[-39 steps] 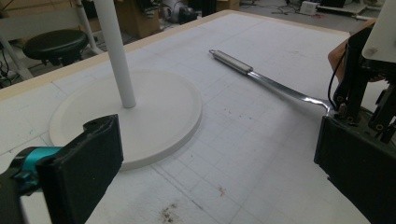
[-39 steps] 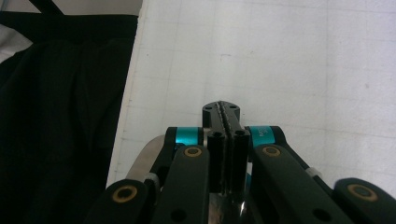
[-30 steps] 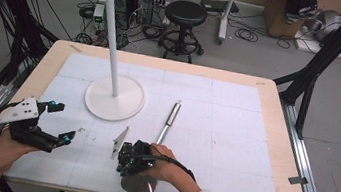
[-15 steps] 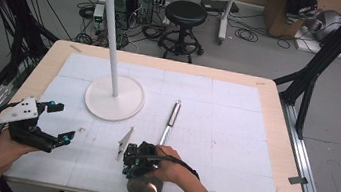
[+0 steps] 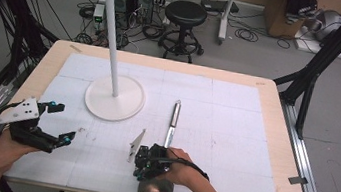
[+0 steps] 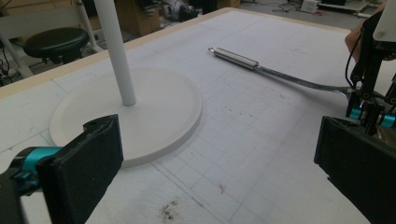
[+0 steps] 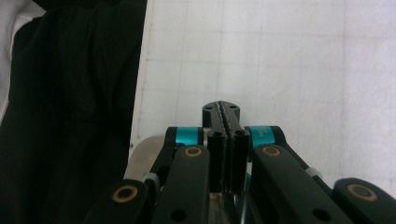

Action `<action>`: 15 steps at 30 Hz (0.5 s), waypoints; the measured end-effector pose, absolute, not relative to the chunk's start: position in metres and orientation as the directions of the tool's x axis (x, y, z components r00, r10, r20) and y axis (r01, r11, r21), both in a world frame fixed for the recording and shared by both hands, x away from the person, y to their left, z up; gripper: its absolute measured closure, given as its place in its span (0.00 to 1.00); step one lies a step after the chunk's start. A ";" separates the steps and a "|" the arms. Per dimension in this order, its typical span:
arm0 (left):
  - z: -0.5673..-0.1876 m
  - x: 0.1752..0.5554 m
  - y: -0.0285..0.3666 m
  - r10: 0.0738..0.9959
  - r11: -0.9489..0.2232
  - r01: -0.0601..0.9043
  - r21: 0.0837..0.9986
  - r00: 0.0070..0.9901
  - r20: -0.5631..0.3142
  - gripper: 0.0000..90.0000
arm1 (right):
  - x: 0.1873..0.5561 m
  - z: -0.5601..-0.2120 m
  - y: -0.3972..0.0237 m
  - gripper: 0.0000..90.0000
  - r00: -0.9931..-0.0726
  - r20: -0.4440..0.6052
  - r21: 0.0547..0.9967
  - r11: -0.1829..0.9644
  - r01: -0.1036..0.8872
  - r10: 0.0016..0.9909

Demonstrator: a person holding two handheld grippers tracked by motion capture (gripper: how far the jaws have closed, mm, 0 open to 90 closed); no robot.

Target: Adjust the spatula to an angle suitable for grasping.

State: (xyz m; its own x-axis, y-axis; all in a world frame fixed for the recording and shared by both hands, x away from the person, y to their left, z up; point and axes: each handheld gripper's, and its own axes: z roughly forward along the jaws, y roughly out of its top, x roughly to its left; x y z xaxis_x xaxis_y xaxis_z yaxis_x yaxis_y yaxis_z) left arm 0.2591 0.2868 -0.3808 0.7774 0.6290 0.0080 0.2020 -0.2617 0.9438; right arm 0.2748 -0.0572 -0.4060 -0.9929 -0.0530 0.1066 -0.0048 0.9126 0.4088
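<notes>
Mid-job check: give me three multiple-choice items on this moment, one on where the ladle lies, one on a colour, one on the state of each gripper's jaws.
1. The ladle lies:
A. on the stand's base
B. on the white mat, right of the stand
C. on the floor

2. The stand is:
A. white
B. red
C. black

3. The jaws are:
A. both grippers open
B. left shut, right open
C. left open, right shut on the ladle

Answers: 1 B, its handle rests on the mat beside the round base. 2 A, pole and base are white. 3 C, the left gripper has jaws wide apart; the right gripper has jaws pressed together over the ladle's thin shaft near the bowl.
</notes>
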 end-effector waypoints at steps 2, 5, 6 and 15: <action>-0.381 0.259 0.286 0.630 -0.262 0.203 0.943 0.777 0.008 0.02 | 0.275 -0.406 -0.060 1.00 -0.992 0.111 0.409 0.912 -0.006 -0.056; -0.381 0.259 0.286 0.629 -0.267 0.203 0.942 0.777 0.011 0.02 | 0.274 -0.406 -0.065 1.00 -0.992 0.116 0.405 0.914 0.003 -0.048; -0.381 0.260 0.286 0.629 -0.266 0.204 0.942 0.777 0.010 0.02 | 0.273 -0.406 -0.066 1.00 -0.992 0.115 0.405 0.914 0.004 -0.047; -0.382 0.260 0.285 0.629 -0.268 0.205 0.941 0.777 0.010 0.02 | 0.272 -0.406 -0.082 1.00 -0.991 0.125 0.393 0.919 0.017 -0.036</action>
